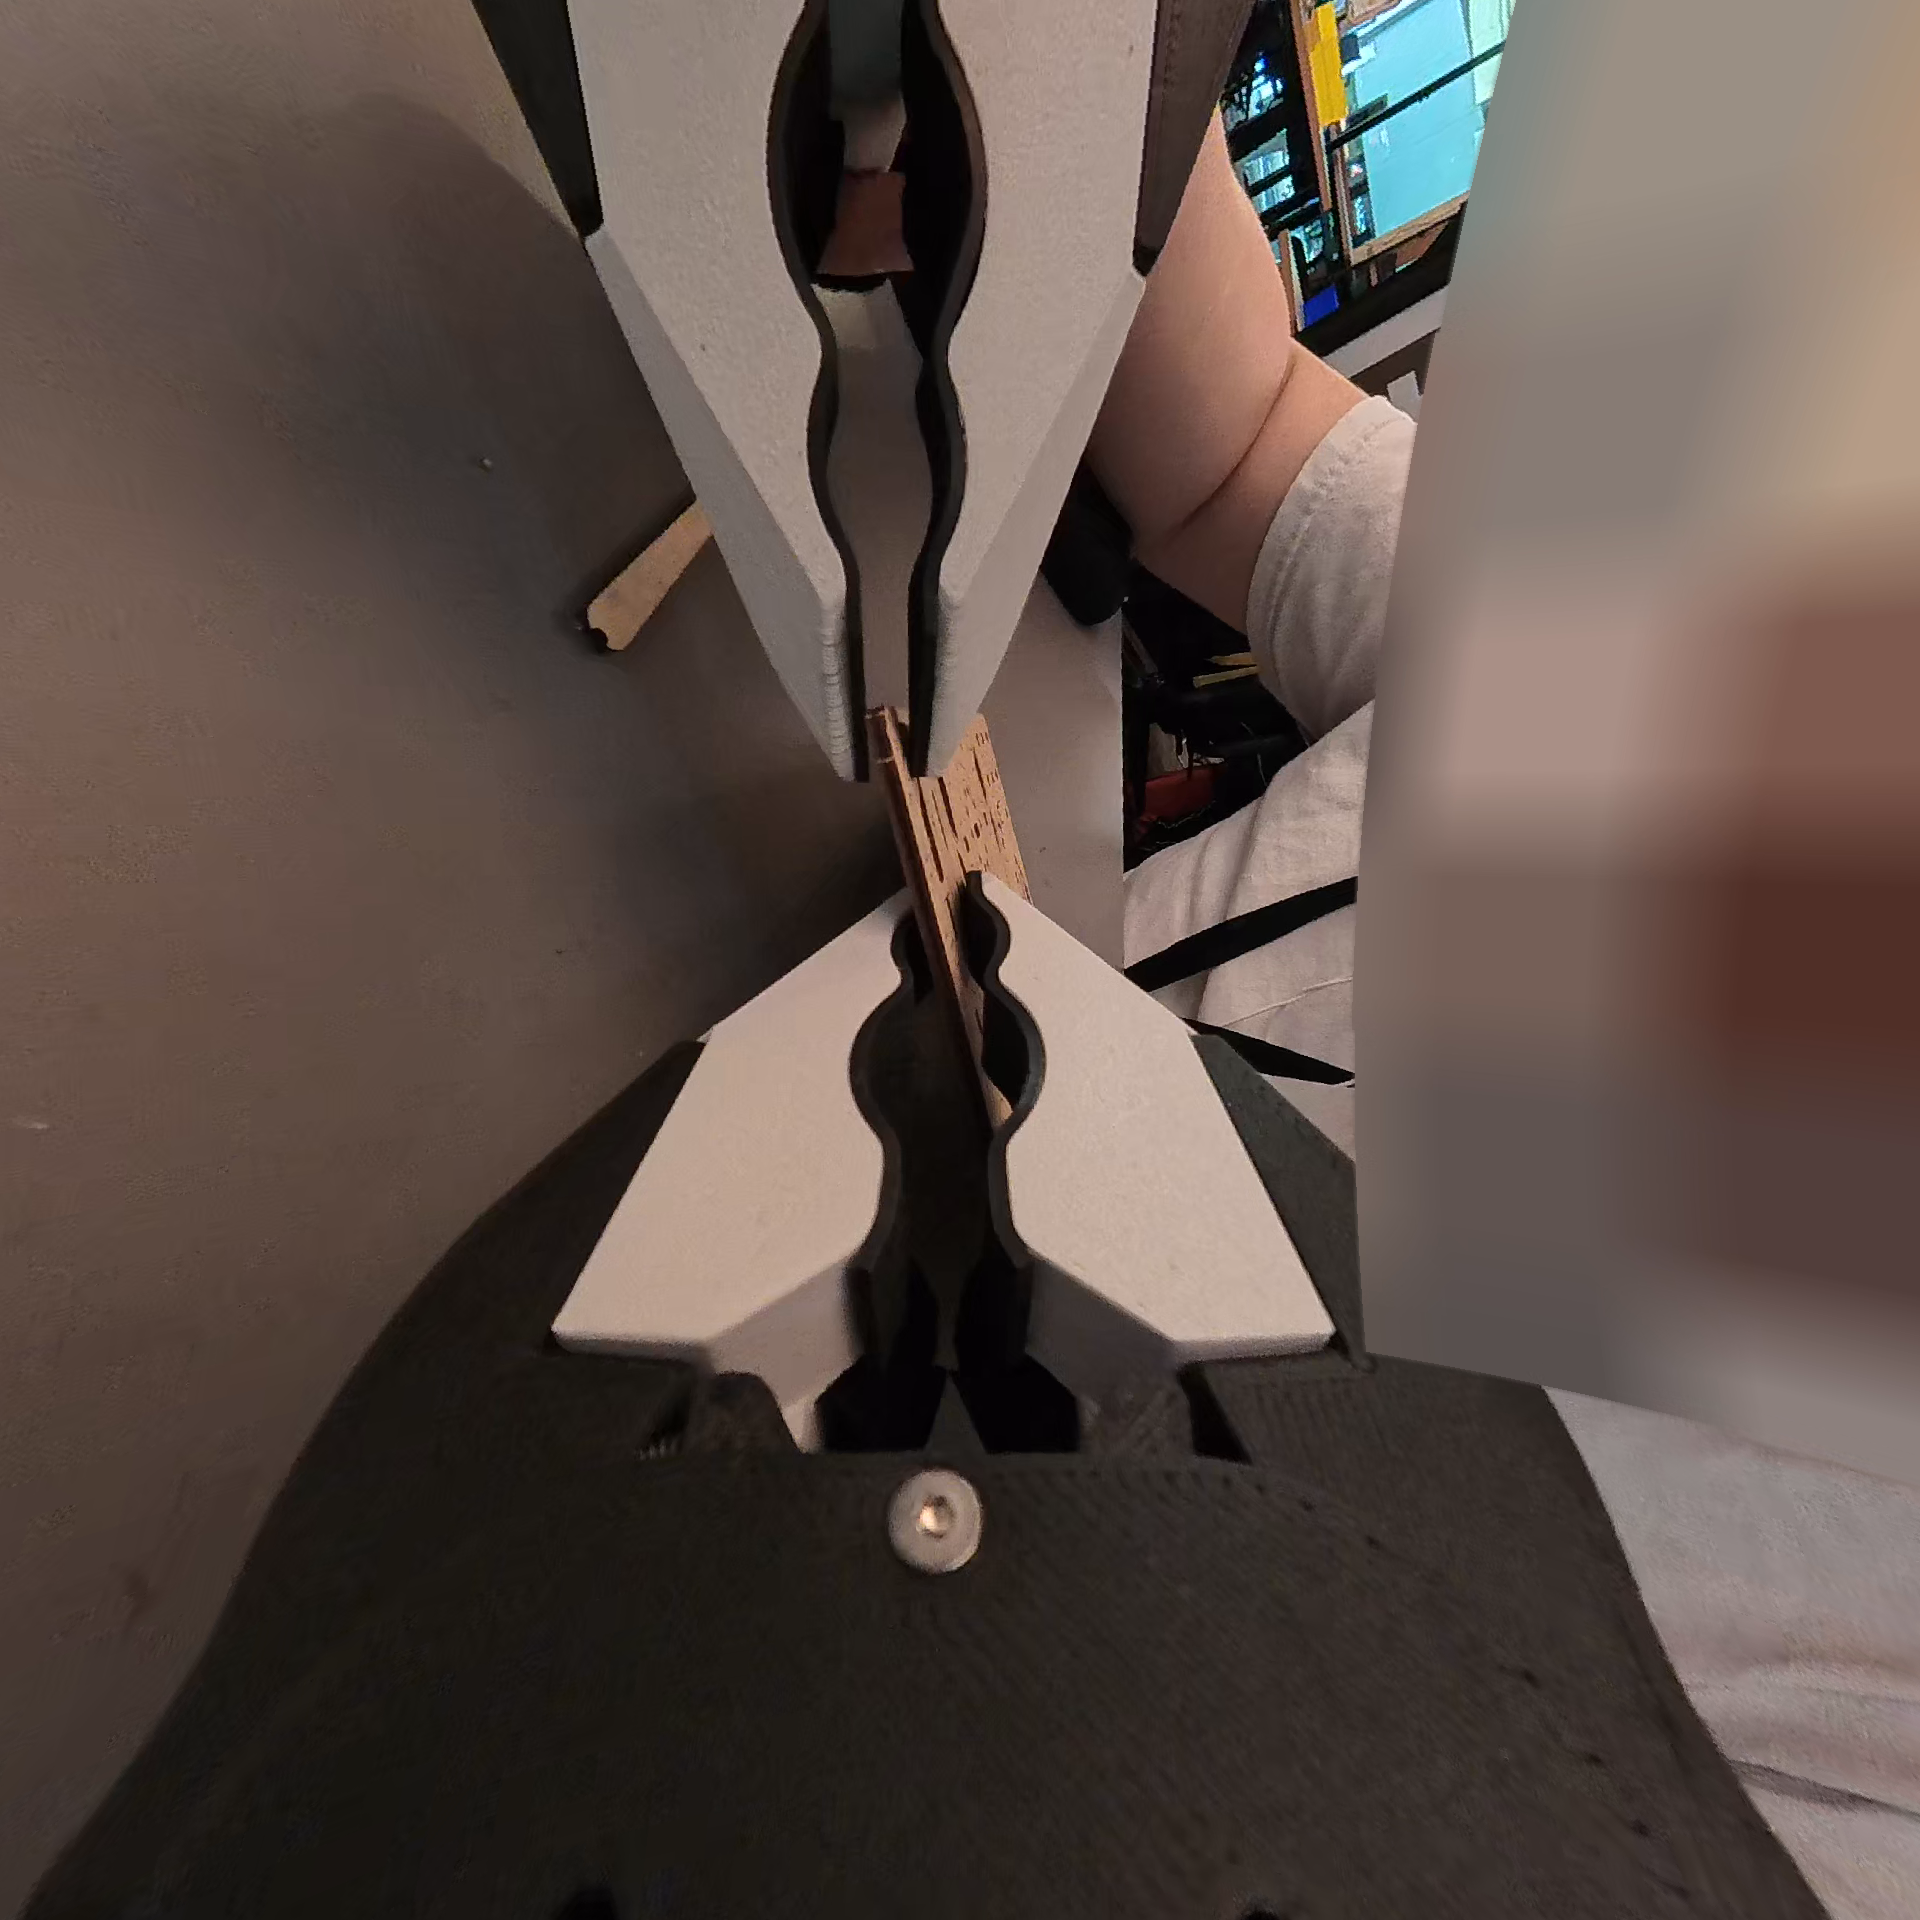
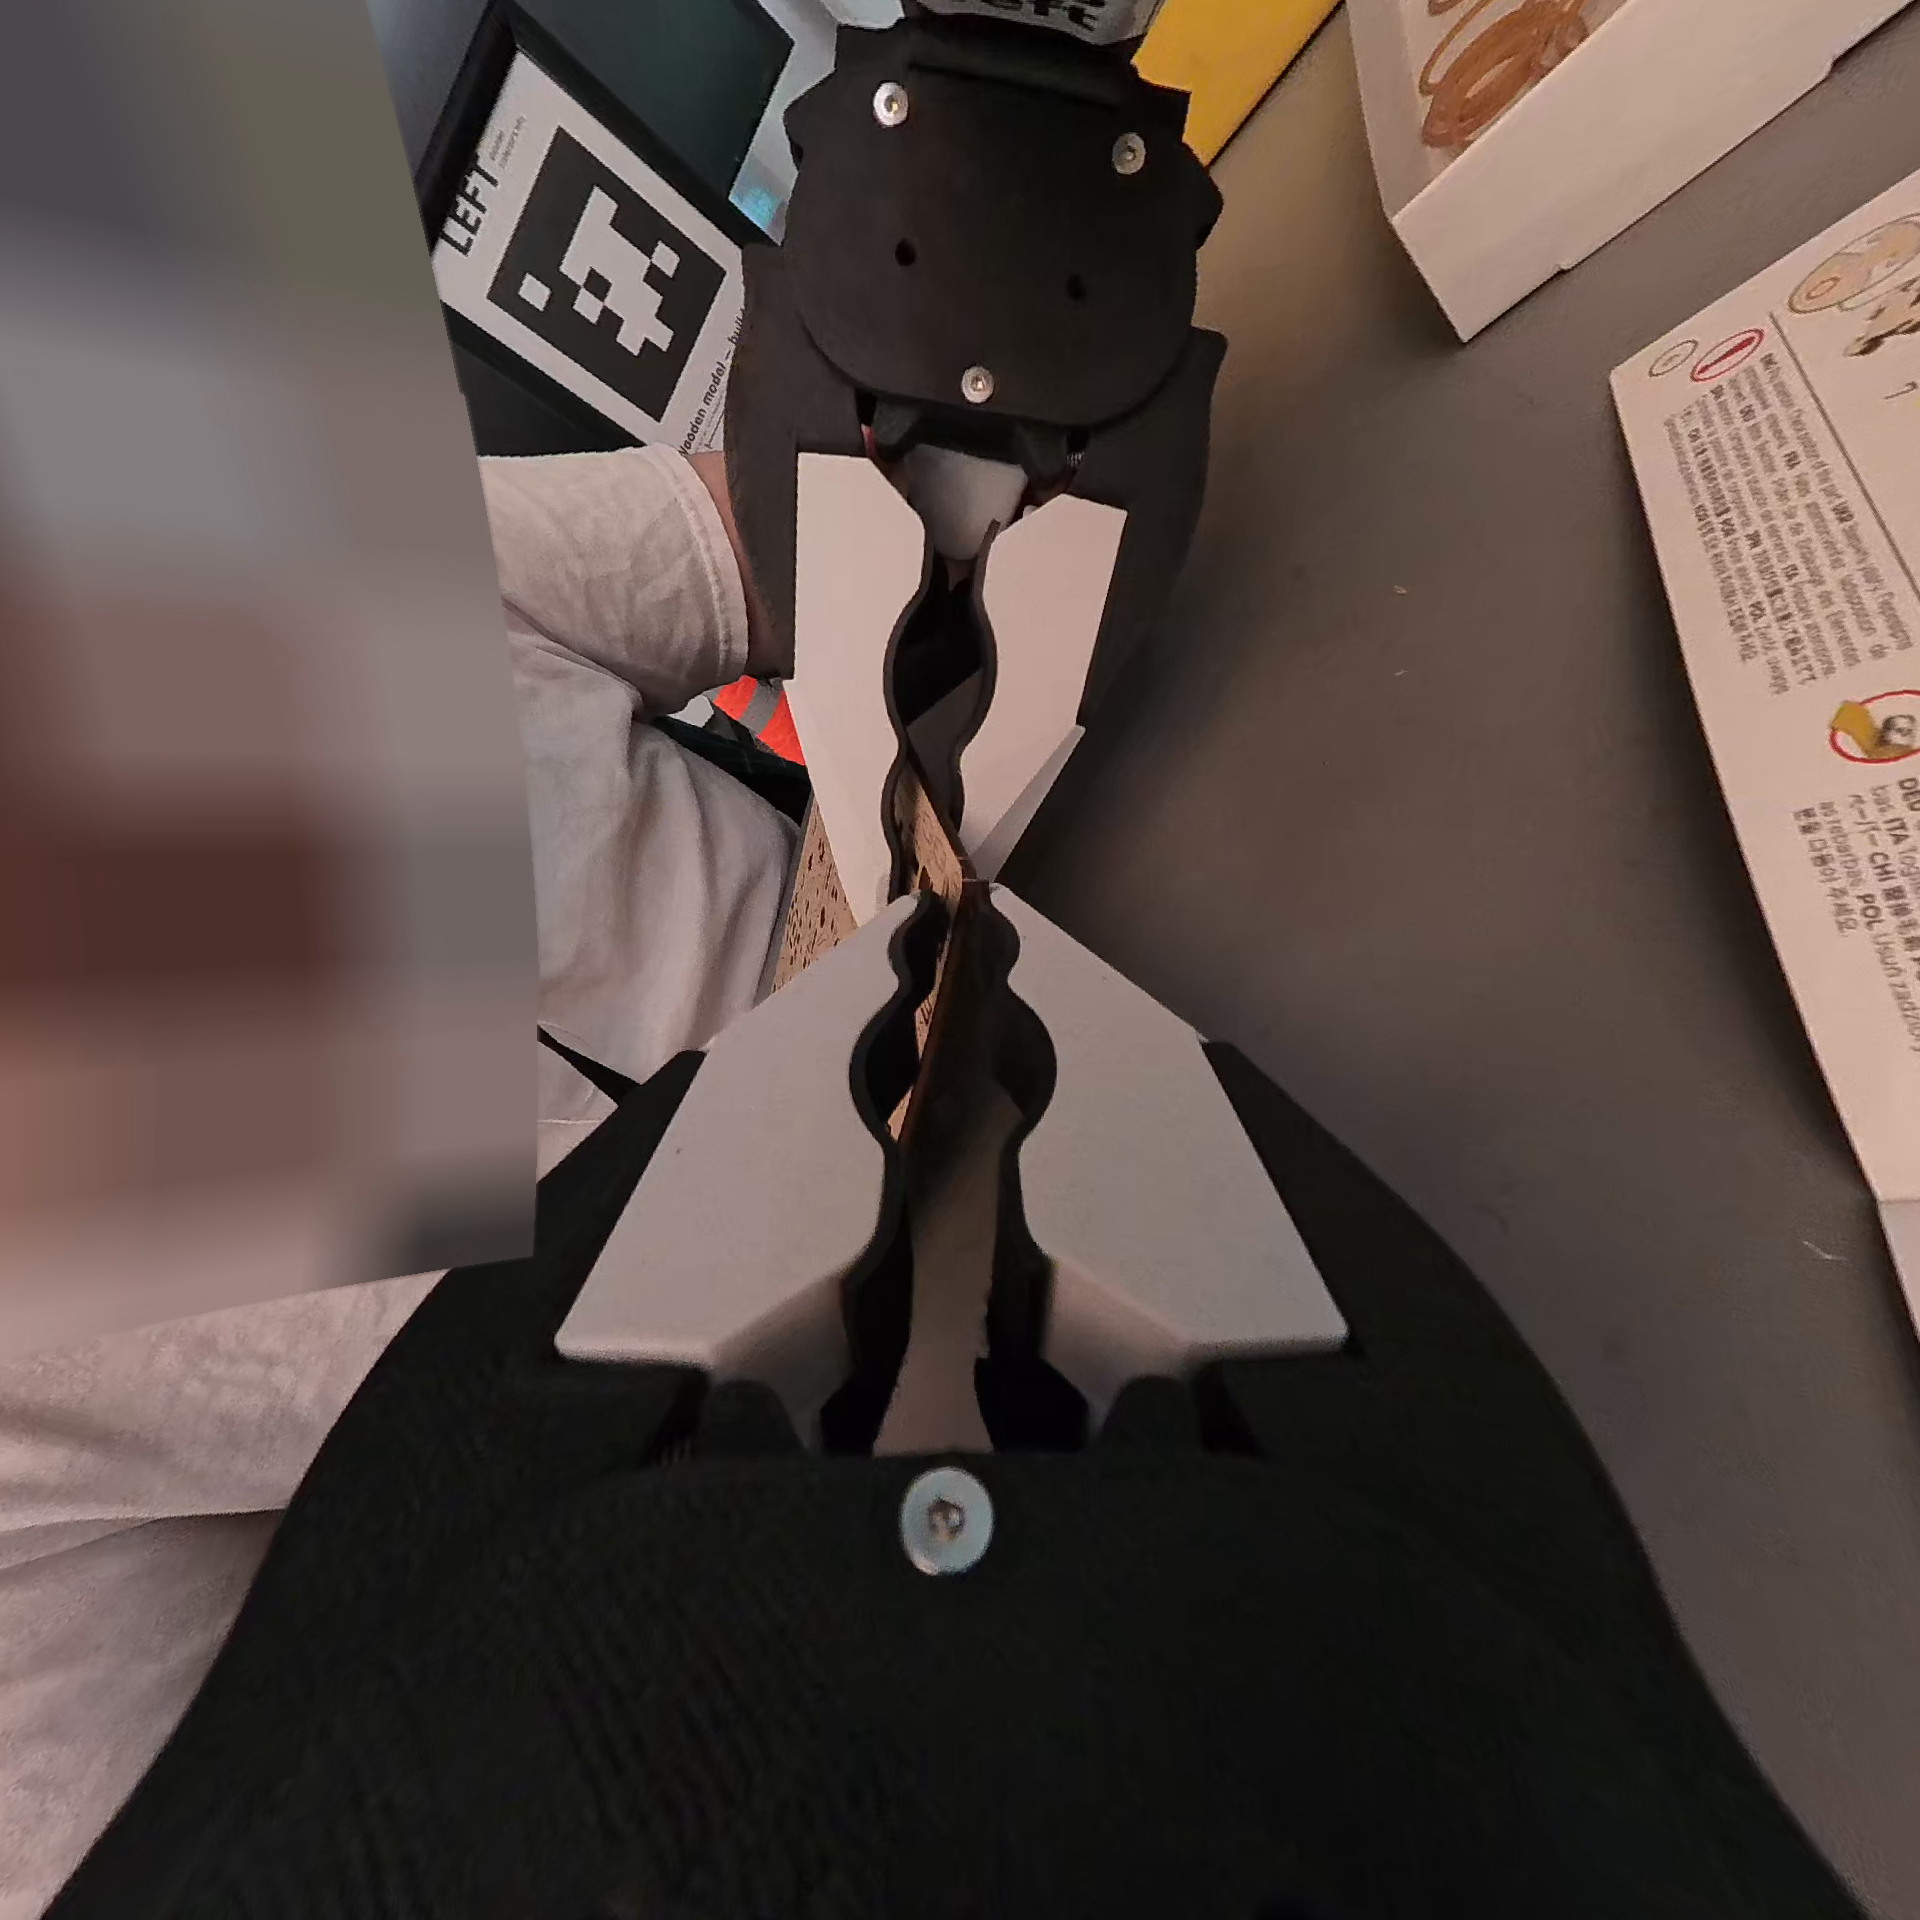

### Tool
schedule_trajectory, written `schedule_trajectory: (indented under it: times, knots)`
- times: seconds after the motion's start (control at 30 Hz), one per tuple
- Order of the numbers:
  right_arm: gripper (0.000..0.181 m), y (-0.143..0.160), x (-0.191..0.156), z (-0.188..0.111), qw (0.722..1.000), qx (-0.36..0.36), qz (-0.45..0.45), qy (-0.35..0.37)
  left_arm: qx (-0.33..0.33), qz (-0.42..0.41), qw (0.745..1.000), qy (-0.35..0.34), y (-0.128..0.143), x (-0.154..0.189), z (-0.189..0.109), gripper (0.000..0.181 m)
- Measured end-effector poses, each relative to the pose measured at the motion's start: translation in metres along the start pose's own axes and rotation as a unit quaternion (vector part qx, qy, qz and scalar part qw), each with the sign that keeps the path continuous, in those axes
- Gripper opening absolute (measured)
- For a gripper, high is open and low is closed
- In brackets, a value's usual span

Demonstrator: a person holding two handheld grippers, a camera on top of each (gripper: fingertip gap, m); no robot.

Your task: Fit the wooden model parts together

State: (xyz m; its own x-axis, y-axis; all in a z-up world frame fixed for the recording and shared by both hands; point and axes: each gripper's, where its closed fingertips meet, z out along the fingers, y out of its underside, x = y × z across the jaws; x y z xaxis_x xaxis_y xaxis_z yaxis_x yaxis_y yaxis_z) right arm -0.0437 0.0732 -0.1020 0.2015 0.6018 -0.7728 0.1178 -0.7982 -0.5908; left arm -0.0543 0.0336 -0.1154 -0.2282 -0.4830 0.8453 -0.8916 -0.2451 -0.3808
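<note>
**Both grippers closed on one wooden plate**

Left wrist view: the left gripper point(image 1: 940, 914) is seen from behind, its white fingers point(image 1: 1101, 1091) drawn together and clamped on a thin wooden plate point(image 1: 961, 821) that stands on edge between the black wavy pads. The plate, marked with small dark cut-outs, rises out of the tips and leans slightly. From the top of the view the right gripper point(image 1: 888, 753) comes down tip to tip; its fingers are nearly together, and the plate's upper edge is held between them. A loose wooden strip point(image 1: 644, 582) lies flat on the grey table point(image 1: 260, 727), partly hidden behind the right gripper. A bare arm point(image 1: 1205, 416) and a white shirt point(image 1: 1320, 623) are seen off the table's edge.

Right wrist view: the right gripper point(image 2: 951, 920) is closed on the same wooden plate point(image 2: 935, 873), which runs on edge between its pads and onward into the closed tips of the left gripper point(image 2: 930, 831) facing it. A printed instruction sheet point(image 2: 1787, 644) lies at the table's point(image 2: 1403, 831) right edge, and a white box point(image 2: 1538, 208) of wooden parts sits at the far right corner.
</note>
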Motion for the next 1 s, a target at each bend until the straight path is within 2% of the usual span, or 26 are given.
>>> schedule_trajectory:
  times: [0.77,1.0]
  knots:
    - [0.004,-0.001,0.001,-0.001,1.000,0.001,0.000,0.008,-0.003,0.002,1.000,-0.008,0.000,0.000,0.001,0.003]
    - [0.004,-0.007,-0.008,-0.003,0.999,0.000,-0.046,0.023,0.014,0.006,1.000,0.005,-0.004,0.010,-0.001,0.002]
